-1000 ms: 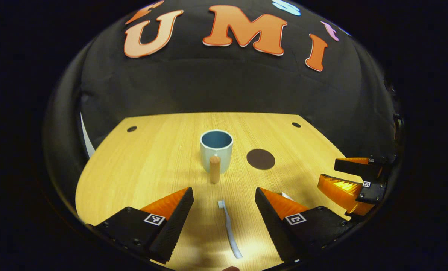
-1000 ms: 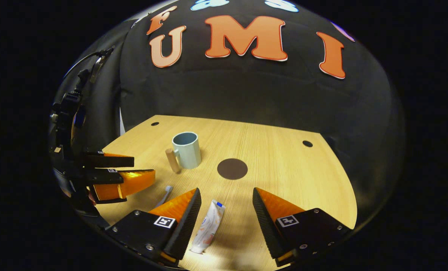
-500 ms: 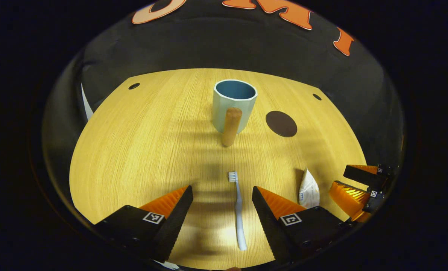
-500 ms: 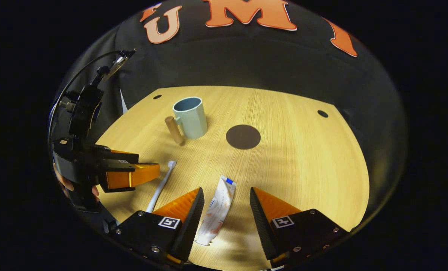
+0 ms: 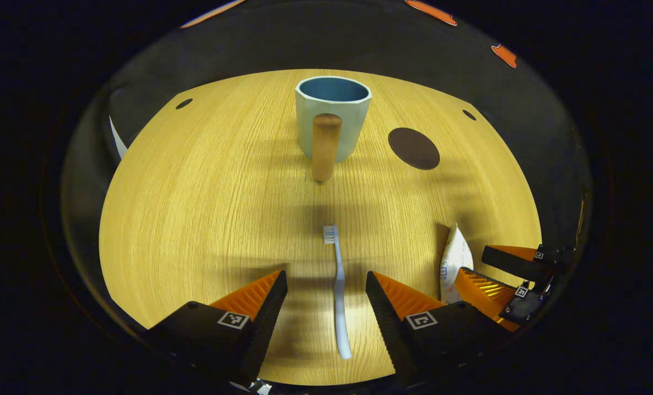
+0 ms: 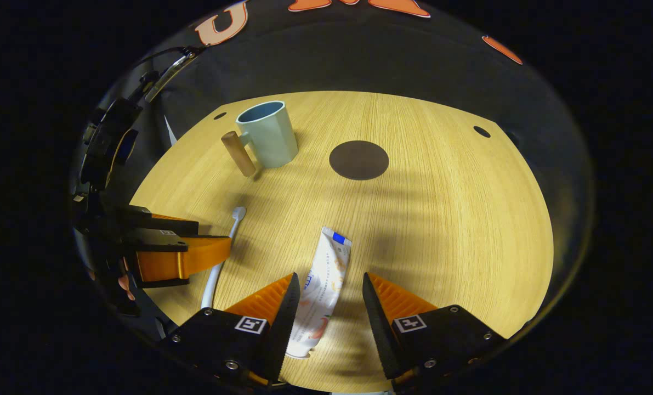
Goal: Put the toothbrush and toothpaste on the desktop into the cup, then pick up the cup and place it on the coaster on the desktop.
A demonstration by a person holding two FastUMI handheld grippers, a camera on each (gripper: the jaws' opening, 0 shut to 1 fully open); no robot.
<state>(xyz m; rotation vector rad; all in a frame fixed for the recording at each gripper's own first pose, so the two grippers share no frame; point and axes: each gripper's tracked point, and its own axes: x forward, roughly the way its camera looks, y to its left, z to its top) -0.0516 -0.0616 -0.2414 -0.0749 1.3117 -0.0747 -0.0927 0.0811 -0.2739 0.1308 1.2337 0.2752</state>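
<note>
Step one, pickup stage, nothing in the cup [image 5: 333, 118] yet. Left gripper [image 5: 326, 280] spread wide over the toothbrush [image 5: 338, 296], fingers either side of the handle, not touching; bristles pointing to 12 o'clock, cup straight beyond at 12, coaster [image 5: 414, 148] at 1 o'clock. Over in the right gripper view: right gripper [image 6: 330, 282] likewise released, straddling the toothpaste [image 6: 322, 291], cap end toward 12; cup off at 11 o'clock, coaster near 12. Next up, probably: drop lower, squeeze on both, carry to the cup. Thin brush handle, so low and square or no grab.
</note>
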